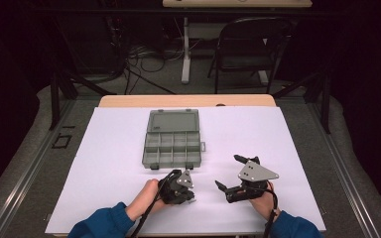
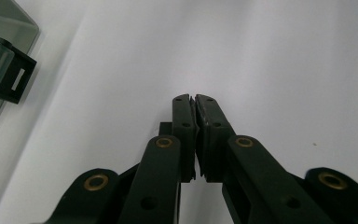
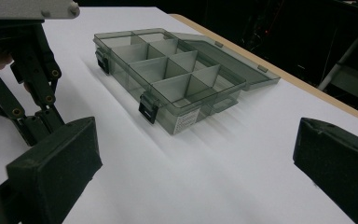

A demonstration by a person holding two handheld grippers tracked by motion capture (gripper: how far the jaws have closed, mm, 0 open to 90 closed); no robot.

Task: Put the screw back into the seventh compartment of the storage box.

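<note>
A smoky clear compartment box (image 1: 171, 148) lies with its lid folded back on the white sheet (image 1: 114, 163), all compartments bare. It also shows ahead in the right gripper view (image 3: 168, 70), and its black latch corner (image 2: 9, 74) sits at the upper left of the left gripper view. My left gripper (image 1: 191, 196) rests just below the box's near edge; its jaws (image 2: 195, 100) are shut, pad against pad, with nothing between them. My right gripper (image 1: 229, 172) sits to the right of it, angled toward the box, with its jaws (image 3: 193, 154) wide open and holding nothing. The left gripper (image 3: 23, 84) stands at the left of that view.
The white sheet covers a wooden table whose far edge (image 1: 186, 100) shows beyond the box. A dark folding chair (image 1: 248, 44) and a desk leg (image 1: 185, 54) stand on the floor behind. Bare sheet lies to both sides of the box.
</note>
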